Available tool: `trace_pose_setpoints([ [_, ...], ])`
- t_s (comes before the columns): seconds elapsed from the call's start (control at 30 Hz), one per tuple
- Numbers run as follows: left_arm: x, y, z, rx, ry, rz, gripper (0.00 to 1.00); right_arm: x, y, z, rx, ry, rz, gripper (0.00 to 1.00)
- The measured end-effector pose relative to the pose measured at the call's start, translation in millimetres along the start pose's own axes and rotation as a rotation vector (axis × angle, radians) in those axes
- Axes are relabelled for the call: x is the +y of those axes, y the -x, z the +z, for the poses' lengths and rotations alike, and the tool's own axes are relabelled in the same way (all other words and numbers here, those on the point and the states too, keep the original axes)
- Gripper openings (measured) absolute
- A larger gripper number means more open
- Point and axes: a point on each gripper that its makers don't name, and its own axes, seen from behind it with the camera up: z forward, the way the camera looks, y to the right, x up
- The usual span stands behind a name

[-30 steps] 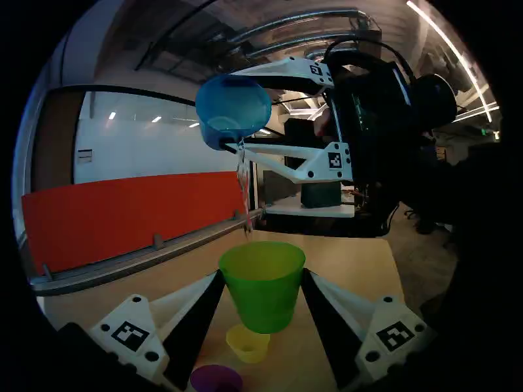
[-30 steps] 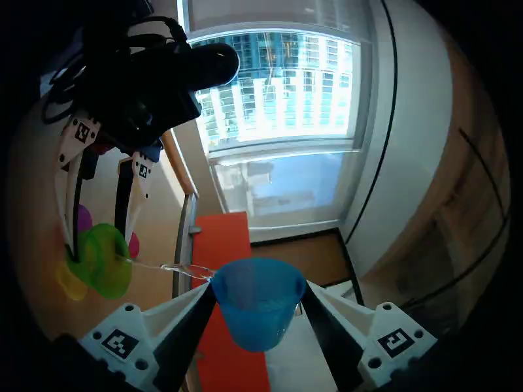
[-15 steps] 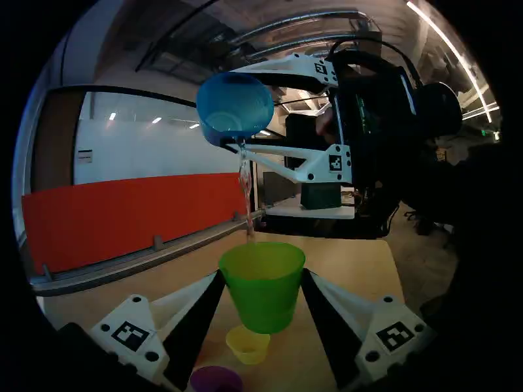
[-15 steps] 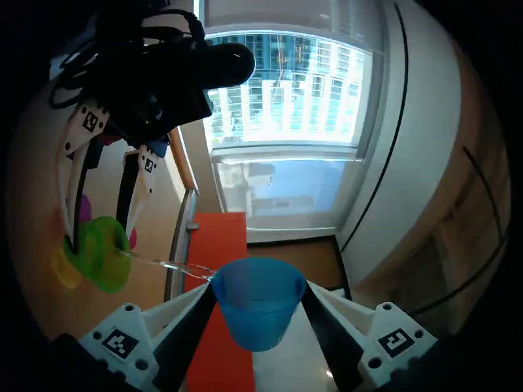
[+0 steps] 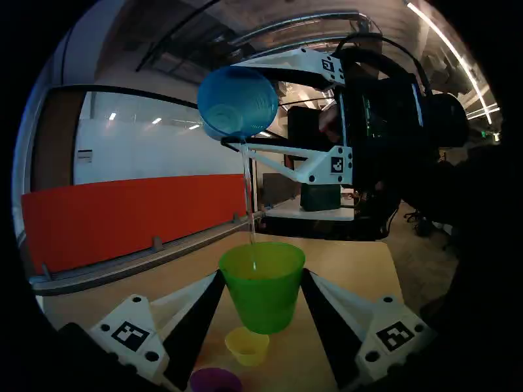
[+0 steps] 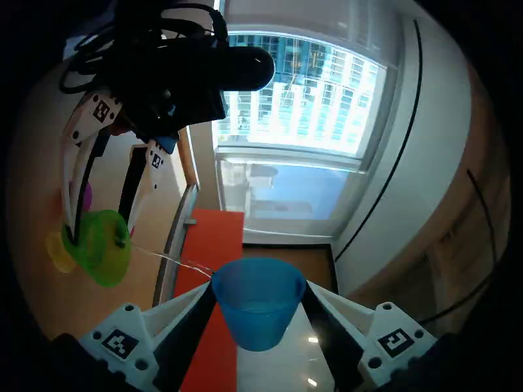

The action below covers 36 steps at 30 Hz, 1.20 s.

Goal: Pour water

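The green cup [image 5: 262, 287] is gripped upright by the left tool [image 5: 262, 277] at 6 o'clock, above a yellow cup [image 5: 247, 345] on the tabletop [image 5: 346, 261], so the water [image 5: 248, 196] is caught. At 12 o'clock the blue cup [image 5: 236, 101] is clamped by the right tool [image 6: 258, 293] and tilted for pouring. No writing can be read; only square markers [image 5: 129, 334] are seen.

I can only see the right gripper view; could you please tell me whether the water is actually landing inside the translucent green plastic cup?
Observer: Yes. In the left gripper view the thin water stream drops into the open mouth of the translucent green plastic cup.
Operator: Thank you. Is that cup resting on anything?
Observer: It appears not; the left tongs hold it above the light wooden table, with a small yellow plastic cup standing below it.
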Motion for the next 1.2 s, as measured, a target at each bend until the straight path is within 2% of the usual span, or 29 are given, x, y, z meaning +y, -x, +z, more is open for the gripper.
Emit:
trace_pose_setpoints([
  [0.2,-0.5,0.5,-0.3,0.000,-0.001,-0.001,0.84,-0.6,-3.9,-1.5,0.004,0.000,-0.034,0.91],
  [0.4,-1.2,-0.8,0.2,0.001,-0.001,-0.003,0.84,-0.2,-5.3,-2.5,0.005,0.005,-0.043,0.91],
  [0.6,-0.3,-1.9,0.2,0.003,-0.001,-0.004,0.84,1.1,-4.0,-4.1,0.003,0.009,-0.029,0.92],
  [0.7,-0.2,-2.1,-0.3,0.001,-0.001,-0.004,0.84,1.8,-2.1,-4.8,0.002,0.013,0.007,0.92],
  [0.9,-0.6,-2.3,-2.4,0.000,-0.002,-0.003,0.84,4.5,7.3,-7.3,0.002,0.021,0.161,0.91],
  [1.2,-2.7,-2.7,-3.4,-0.003,-0.006,-0.002,0.84,10.3,16.6,-11.5,0.001,0.034,0.469,0.91],
])
